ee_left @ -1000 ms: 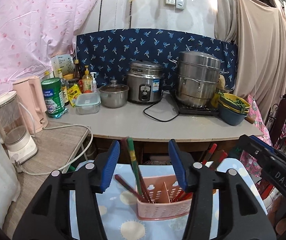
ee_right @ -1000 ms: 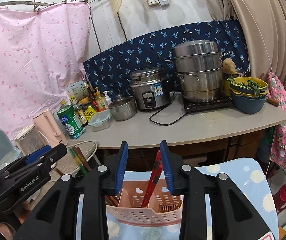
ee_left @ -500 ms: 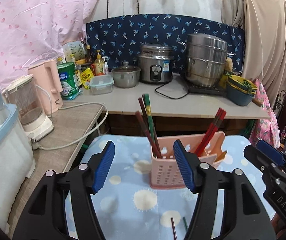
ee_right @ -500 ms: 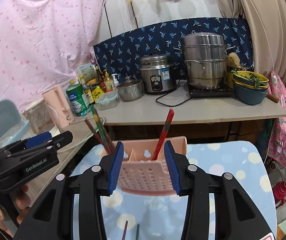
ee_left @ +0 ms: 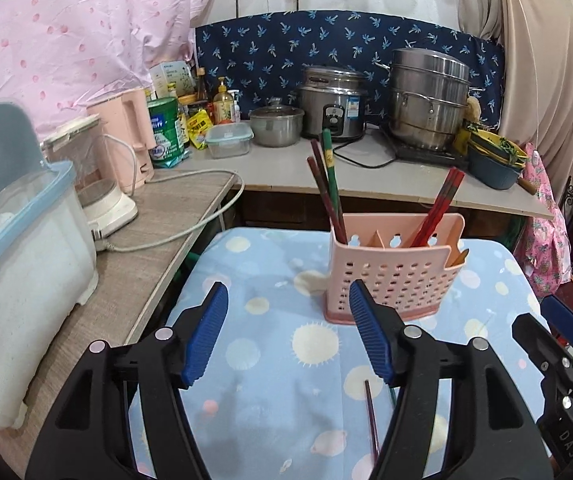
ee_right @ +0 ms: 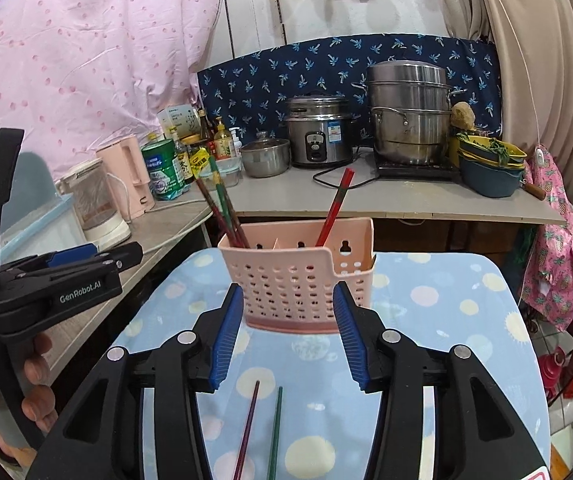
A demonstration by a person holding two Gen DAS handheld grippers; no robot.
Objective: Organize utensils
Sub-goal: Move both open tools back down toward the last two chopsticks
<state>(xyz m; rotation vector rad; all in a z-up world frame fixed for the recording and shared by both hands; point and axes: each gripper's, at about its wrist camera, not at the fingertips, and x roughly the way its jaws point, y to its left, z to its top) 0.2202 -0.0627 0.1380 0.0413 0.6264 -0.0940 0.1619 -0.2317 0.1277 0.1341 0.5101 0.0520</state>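
A pink perforated utensil holder stands on the blue dotted table. Dark red and green chopsticks lean in its left compartment, red chopsticks in its right one. Two loose chopsticks, one purple and one green, lie on the cloth in front of the holder; the purple one also shows in the left wrist view. My left gripper is open and empty, short of the holder. My right gripper is open and empty above the loose chopsticks.
A grey counter behind the table carries a rice cooker, a steamer pot, bowls and bottles. A side bench at left holds a kettle and a plastic box.
Both grippers have pulled back and away from the holder, open and empty. The red chopstick stays in the holder, and two loose chopsticks have come into view on the cloth.
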